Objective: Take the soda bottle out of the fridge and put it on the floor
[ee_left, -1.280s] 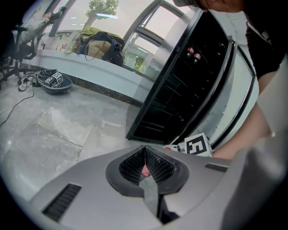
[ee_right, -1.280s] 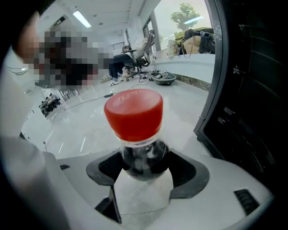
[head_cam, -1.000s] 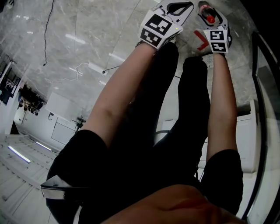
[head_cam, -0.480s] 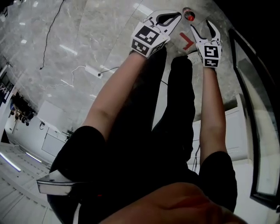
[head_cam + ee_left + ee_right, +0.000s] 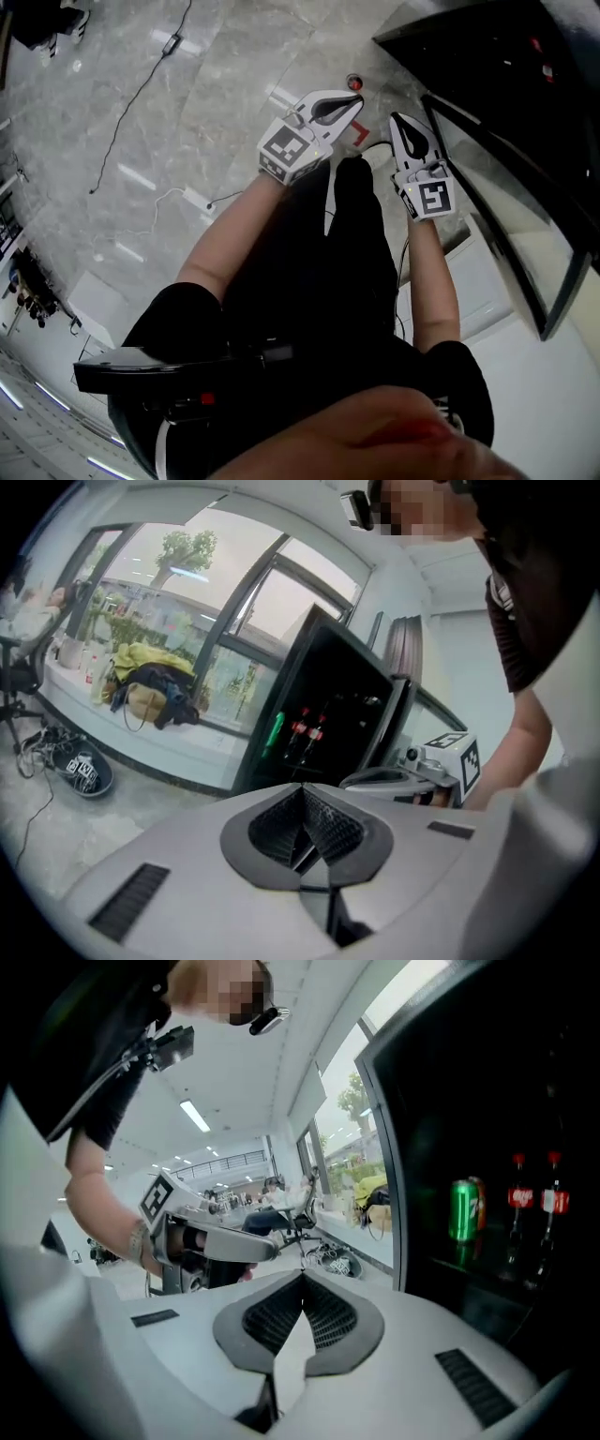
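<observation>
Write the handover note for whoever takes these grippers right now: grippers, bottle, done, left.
Left gripper: jaws shut, empty, held above the floor.
Right gripper: jaws have just closed, nothing between them, also up.
Soda bottle: standing on the floor in front of the fridge, clear of both grippers.
Done: bottle out and set down.
Left: nothing for the bottle. The fridge door looks open, so it may need closing.

Soda bottle (image 5: 354, 83), cable (image 5: 141, 89) on marble floor (image 5: 225, 66)
</observation>
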The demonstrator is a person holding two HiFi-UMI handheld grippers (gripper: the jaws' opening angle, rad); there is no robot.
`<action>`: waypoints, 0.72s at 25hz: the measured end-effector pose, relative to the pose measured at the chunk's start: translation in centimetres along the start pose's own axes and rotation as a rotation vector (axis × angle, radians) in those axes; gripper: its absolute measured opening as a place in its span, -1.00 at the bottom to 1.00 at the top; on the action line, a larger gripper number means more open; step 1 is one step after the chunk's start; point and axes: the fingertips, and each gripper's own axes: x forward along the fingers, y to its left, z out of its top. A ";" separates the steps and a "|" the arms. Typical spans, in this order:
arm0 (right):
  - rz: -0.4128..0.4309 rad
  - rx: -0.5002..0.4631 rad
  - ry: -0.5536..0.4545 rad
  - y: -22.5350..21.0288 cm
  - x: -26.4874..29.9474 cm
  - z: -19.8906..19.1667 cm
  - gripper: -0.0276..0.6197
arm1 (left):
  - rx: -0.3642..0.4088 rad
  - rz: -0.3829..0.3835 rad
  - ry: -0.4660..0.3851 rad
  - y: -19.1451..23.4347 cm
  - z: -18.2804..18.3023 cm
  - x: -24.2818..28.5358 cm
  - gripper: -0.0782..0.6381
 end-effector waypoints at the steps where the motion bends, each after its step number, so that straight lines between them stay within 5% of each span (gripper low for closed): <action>1: 0.006 -0.001 -0.020 0.7 -1.4 2.1 -0.88 | 0.018 -0.027 -0.012 -1.8 1.9 -0.5 -0.77; 10: 0.005 0.009 -0.135 5.6 -12.3 18.0 -0.88 | 0.142 -0.192 -0.011 -14.5 15.6 -5.7 -0.77; 18: -0.016 -0.054 -0.239 6.9 -16.8 26.8 -0.88 | 0.236 -0.267 -0.075 -19.8 24.2 -7.8 -0.77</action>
